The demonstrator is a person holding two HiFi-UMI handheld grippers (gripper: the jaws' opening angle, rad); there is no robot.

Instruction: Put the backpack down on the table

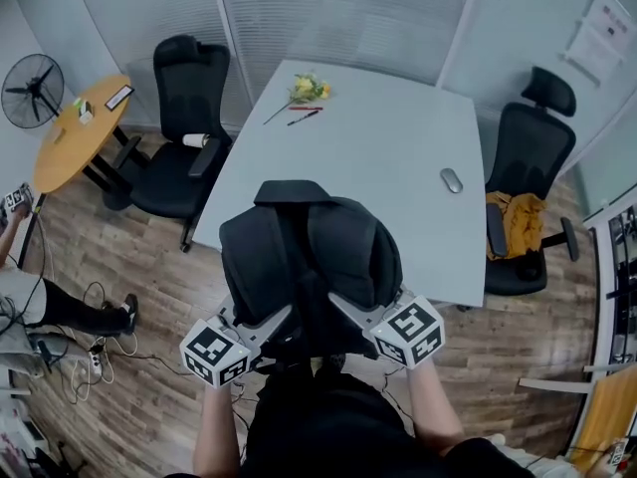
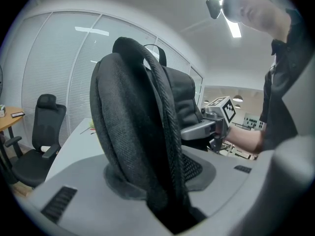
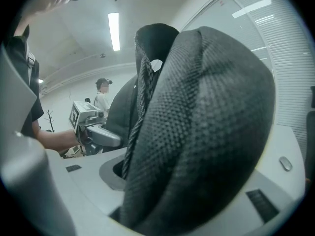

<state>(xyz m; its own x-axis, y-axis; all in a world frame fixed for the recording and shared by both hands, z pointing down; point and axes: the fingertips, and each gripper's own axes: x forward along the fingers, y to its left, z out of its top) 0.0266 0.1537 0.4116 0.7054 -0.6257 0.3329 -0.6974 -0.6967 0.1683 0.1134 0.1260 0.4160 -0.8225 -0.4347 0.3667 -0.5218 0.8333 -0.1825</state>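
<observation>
A person carries the black backpack (image 1: 309, 257) upright at the near edge of the grey table (image 1: 398, 157); the left hand-held gripper (image 2: 167, 205) and right hand-held gripper (image 3: 147, 200) are each clamped on a padded strap (image 2: 147, 132), apparently sharing the weight so it sets down level.

matt black mesh-cloth backpack (image 1: 309, 257); smooth matt table (image 1: 398, 157).
</observation>
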